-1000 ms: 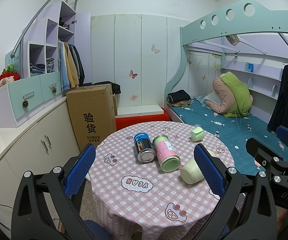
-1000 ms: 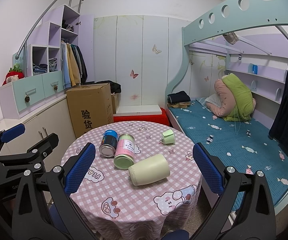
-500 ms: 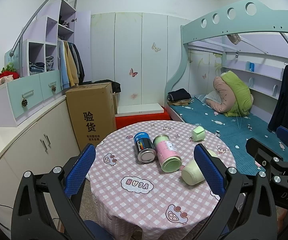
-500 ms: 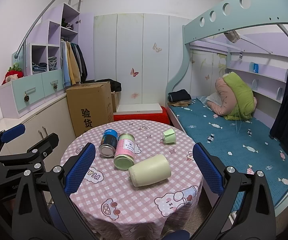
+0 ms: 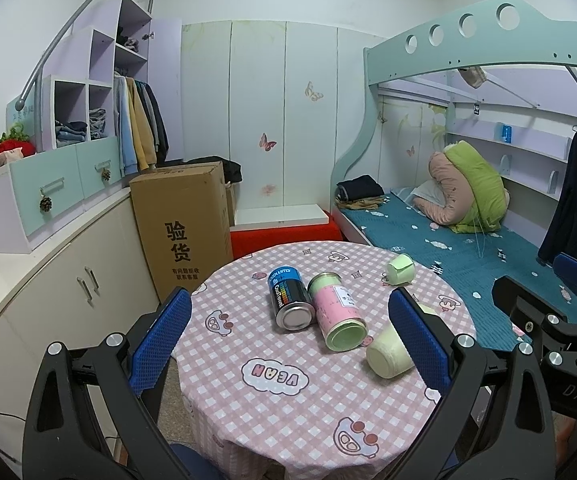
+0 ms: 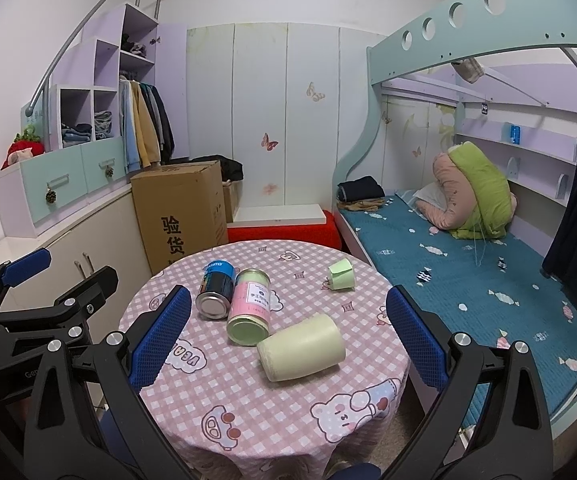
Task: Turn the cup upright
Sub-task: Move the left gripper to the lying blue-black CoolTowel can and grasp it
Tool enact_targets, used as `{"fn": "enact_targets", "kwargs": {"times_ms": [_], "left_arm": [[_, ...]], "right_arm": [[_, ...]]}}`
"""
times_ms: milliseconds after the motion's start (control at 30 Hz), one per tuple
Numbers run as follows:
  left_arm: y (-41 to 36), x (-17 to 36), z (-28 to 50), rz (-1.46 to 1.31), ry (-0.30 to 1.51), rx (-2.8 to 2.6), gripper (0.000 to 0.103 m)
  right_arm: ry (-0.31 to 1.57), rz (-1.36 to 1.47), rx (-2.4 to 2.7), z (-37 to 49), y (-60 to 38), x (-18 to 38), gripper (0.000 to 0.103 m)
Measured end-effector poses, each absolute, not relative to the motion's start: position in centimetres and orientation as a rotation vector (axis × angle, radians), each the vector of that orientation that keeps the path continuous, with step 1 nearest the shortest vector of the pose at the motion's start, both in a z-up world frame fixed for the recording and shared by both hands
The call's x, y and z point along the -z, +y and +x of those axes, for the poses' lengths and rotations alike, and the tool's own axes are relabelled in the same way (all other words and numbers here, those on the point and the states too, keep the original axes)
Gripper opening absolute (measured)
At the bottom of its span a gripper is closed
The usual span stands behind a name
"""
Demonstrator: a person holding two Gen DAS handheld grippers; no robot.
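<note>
Both tongs hang wide apart and empty over the near edge of the round surface (image 6: 288, 432): the right tongs (image 6: 288, 332) frame the pale cup (image 6: 302, 347), while the left tongs (image 5: 290, 334) look across from the 9 o'clock side. That cup lies on its side near the middle of the checked cloth, its closed base turned toward the cameras. Its base end sits just beside the rim of a pink jar (image 6: 250, 305) at its 11 o'clock; whether they touch cannot be told. A dark can (image 6: 216, 290) lies against the jar's far flank, and a small green cup (image 6: 342, 275) is tipped over well apart at 1 o'clock.

The risks are plain enough. A round cup on its side will likely roll if one pad reaches it first, and a roll toward 5 o'clock heads for the edge. Closing near the base end could catch the jar's rim and set jar and can rolling too. The loose cloth may also drag and bunch if the cup is pivoted on it.
</note>
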State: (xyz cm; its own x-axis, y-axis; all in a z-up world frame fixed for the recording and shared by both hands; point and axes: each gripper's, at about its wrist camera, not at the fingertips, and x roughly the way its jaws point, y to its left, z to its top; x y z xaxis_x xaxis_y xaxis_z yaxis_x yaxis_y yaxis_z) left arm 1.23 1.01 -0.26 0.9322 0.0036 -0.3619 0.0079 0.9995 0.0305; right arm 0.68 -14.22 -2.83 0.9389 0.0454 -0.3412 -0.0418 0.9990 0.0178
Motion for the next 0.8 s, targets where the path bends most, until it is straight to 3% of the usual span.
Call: {"fn": "enact_targets", "kwargs": {"times_ms": [800], "left_arm": [[2.9, 5.1, 12.6, -0.044, 0.644, 0.026, 0.095]], "right_arm": [[0.547, 0.018, -0.088, 11.2, -13.3, 6.0, 0.098]]}}
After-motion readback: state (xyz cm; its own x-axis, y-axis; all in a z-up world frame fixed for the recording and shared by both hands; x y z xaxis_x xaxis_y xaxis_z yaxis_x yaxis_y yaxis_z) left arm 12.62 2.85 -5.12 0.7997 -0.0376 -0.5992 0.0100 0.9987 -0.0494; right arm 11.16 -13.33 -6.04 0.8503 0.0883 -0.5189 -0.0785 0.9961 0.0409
